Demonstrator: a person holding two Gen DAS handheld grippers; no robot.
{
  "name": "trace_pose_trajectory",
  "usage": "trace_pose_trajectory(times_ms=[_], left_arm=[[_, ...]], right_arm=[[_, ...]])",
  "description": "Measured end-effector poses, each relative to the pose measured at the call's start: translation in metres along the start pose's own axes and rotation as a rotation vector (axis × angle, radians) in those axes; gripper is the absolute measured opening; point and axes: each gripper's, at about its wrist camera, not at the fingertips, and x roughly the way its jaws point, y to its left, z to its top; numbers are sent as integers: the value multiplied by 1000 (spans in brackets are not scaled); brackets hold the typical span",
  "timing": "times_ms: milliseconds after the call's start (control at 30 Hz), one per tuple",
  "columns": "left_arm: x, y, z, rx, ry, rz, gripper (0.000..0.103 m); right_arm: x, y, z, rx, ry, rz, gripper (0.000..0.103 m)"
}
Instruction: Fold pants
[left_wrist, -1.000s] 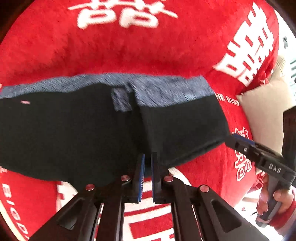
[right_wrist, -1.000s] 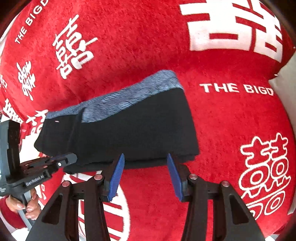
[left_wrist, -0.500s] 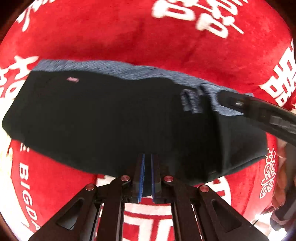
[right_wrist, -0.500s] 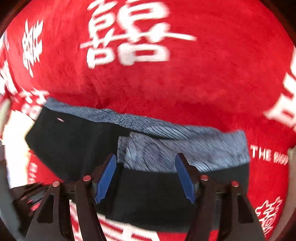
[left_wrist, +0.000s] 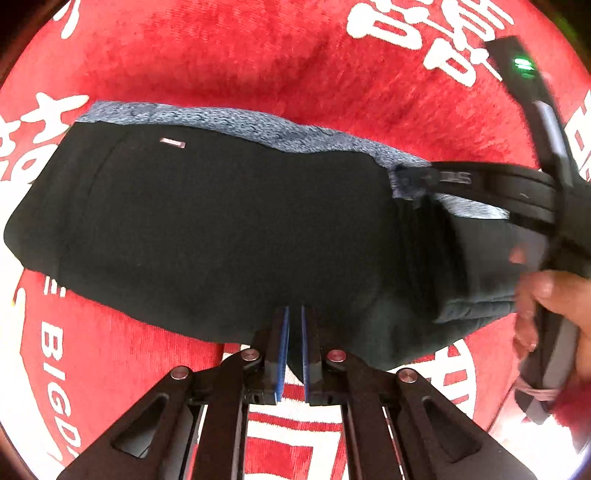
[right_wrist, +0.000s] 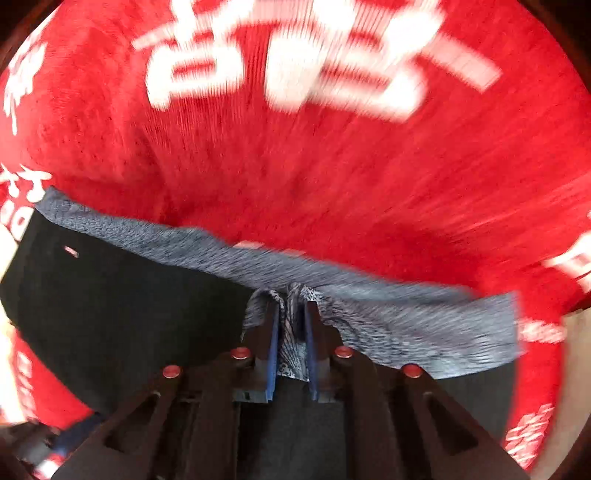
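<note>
Black pants (left_wrist: 221, 229) with a grey-blue waistband (left_wrist: 236, 122) lie folded on a red cloth. My left gripper (left_wrist: 292, 314) is shut on the near black edge of the pants. My right gripper (right_wrist: 290, 306) is shut on a bunched fold of the grey-blue waistband (right_wrist: 388, 314), with black fabric (right_wrist: 129, 306) to its left. In the left wrist view the right gripper (left_wrist: 424, 181) reaches in from the right over the waistband, held by a hand (left_wrist: 550, 291).
A red plush cloth (left_wrist: 258, 55) with white characters and lettering covers the surface under the pants and also fills the right wrist view (right_wrist: 295, 166). A pale surface (right_wrist: 576, 369) shows past the cloth's right edge.
My right gripper moved forward over the pants and closed on the waistband; it was open half a second ago. My left gripper stayed shut on the pants' near edge while the view shifted.
</note>
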Motion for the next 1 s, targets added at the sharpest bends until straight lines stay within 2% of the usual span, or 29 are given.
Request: trace_pose_trajectory(times_ms=[33, 67, 133, 200, 300, 400, 500, 567, 633, 700, 767, 800, 833, 867, 900, 933, 967, 1000], left_arm=[[0, -3, 1, 11, 3, 2, 6], [0, -6, 2, 24, 5, 5, 6], [0, -16, 6, 41, 8, 2, 6], [-2, -29, 11, 65, 13, -6, 6], [-9, -52, 20, 94, -9, -20, 6], [-14, -79, 29, 123, -28, -51, 6], [-10, -111, 38, 160, -46, -70, 6], [0, -131, 45, 189, -46, -76, 6], [18, -143, 42, 229, -14, -39, 6], [44, -147, 28, 272, 28, 8, 5], [40, -155, 19, 342, -51, 43, 6], [39, -159, 17, 356, -51, 62, 6], [38, -160, 18, 350, -51, 68, 10], [38, -161, 20, 331, -35, 41, 25], [37, -162, 22, 311, -17, -8, 54], [37, -164, 24, 300, -9, -24, 76], [36, -165, 25, 287, -5, 13, 101], [35, -167, 26, 276, -20, 55, 102]], right_arm=[[4, 1, 1, -5, 11, 16, 33], [0, 3, 1, -27, -9, 27, 39], [-18, -1, -1, -37, -48, 87, 56], [-46, -19, -9, -12, -110, 119, 63], [-80, -62, -30, 55, -149, 111, 63], [-97, -105, -50, 109, -139, 41, 63], [-100, -140, -70, 153, -129, -47, 63], [-86, -167, -75, 207, -97, -55, 63], [-77, -178, -83, 227, -83, -45, 63], [-58, -179, -94, 215, -17, -29, 63], [-51, -175, -103, 190, -26, -39, 64], [-53, -176, -106, 186, -37, -34, 66], [-55, -178, -107, 191, -37, -21, 68], [-58, -183, -108, 206, -36, 1, 68], [-59, -185, -110, 220, -33, 17, 68], [-62, -192, -114, 234, -28, 29, 68], [-66, -196, -116, 247, -25, 36, 68], [-71, -198, -119, 254, -26, 39, 68]])
